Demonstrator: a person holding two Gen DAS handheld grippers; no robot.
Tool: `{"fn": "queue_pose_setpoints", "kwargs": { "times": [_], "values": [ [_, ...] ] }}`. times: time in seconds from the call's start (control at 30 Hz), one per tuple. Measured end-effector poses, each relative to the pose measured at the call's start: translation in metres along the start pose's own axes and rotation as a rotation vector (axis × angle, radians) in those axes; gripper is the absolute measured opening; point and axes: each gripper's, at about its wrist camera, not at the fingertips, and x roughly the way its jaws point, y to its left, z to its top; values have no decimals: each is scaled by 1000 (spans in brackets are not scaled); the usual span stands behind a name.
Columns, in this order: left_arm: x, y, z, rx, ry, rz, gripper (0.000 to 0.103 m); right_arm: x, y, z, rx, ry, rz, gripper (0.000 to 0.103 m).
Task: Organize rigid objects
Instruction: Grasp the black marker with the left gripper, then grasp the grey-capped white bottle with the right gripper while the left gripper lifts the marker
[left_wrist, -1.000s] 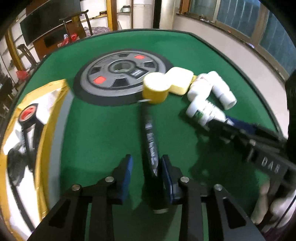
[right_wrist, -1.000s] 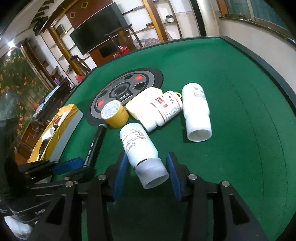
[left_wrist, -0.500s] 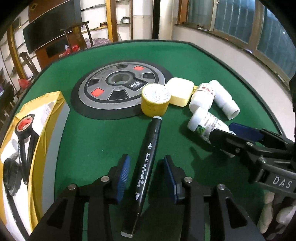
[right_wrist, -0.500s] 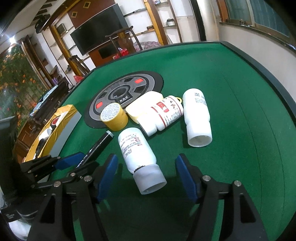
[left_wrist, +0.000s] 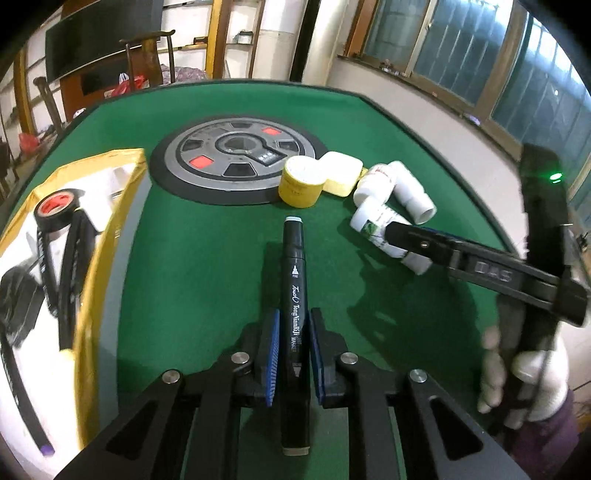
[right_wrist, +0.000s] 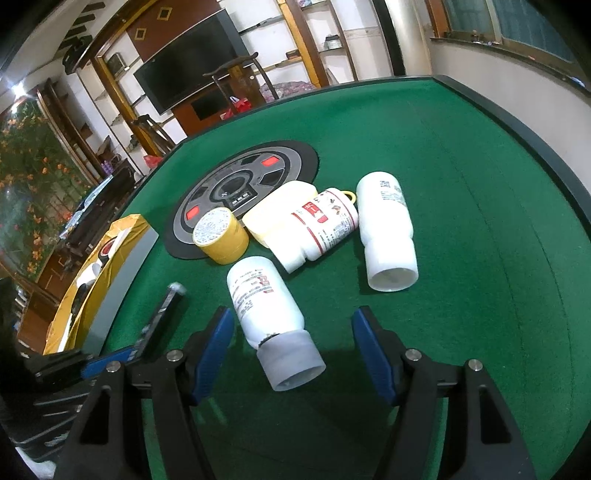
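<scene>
My left gripper (left_wrist: 291, 354) is shut on a black marker (left_wrist: 294, 295) and holds it lengthwise above the green table (left_wrist: 192, 258). My right gripper (right_wrist: 293, 347) is open, its blue pads either side of a white pill bottle (right_wrist: 264, 295) with a grey cap that lies on the felt. The same bottle shows in the left wrist view (left_wrist: 380, 229) under the right gripper's fingers (left_wrist: 424, 240). Two more white bottles (right_wrist: 321, 225) (right_wrist: 388, 229), a pale yellow case (right_wrist: 275, 214) and a yellow tape roll (right_wrist: 219, 236) lie just beyond.
A yellow-rimmed tray (left_wrist: 110, 229) at the left holds a black tape roll (left_wrist: 55, 210) and dark tools. A round grey weight plate (left_wrist: 236, 155) lies mid-table. The table's dark rim (right_wrist: 546, 147) runs along the right.
My left gripper has closed on the marker and lifted it. My right gripper has opened wide and let go of the grey-capped bottle.
</scene>
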Motion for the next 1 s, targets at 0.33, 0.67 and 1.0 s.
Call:
{"fn": "queue_pose_setpoints", "kwargs": {
  "times": [0.33,0.67,1.0],
  "values": [
    [-58,16,-24,-24,-61,-51,15,9,46,0,-208,0,-149,67],
    [-96,46,-35,-91,-123,-80,15,-6,39,-8,-172,35,-90,34],
    [-113,76,-51,-139,-149,-99,15,-69,0,-46,14,1,33,34]
  ]
}}
